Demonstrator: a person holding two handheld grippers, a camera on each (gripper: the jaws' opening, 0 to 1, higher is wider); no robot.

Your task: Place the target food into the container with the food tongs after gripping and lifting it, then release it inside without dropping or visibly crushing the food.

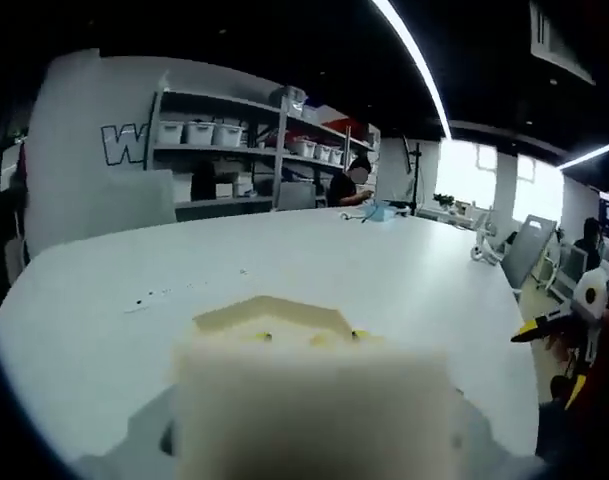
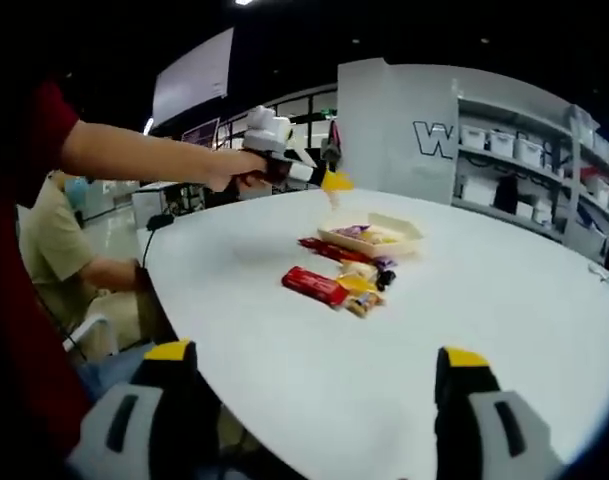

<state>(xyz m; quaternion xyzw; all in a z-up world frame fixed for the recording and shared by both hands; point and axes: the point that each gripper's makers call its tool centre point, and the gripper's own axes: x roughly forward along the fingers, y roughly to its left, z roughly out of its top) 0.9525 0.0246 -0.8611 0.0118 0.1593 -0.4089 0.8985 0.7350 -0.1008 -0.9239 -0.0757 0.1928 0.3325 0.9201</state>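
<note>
The right gripper (image 2: 314, 400) has its jaws spread wide over the near edge of the white table (image 2: 464, 300). Past them a tray (image 2: 372, 236) holds food, with red packets (image 2: 317, 285) just in front of it. The left gripper (image 2: 329, 175), in a hand, hovers beyond the tray.

Seen in the right gripper view, the right gripper (image 2: 317, 400) has two grey moulded jaws capped with yellow tips over black bands, rising at the near edge of the table (image 2: 484, 300). Beyond the table's far-left edge, the left gripper (image 2: 329, 170) is white with a yellow tip. The person's sleeve (image 2: 29, 130) is red.
</note>
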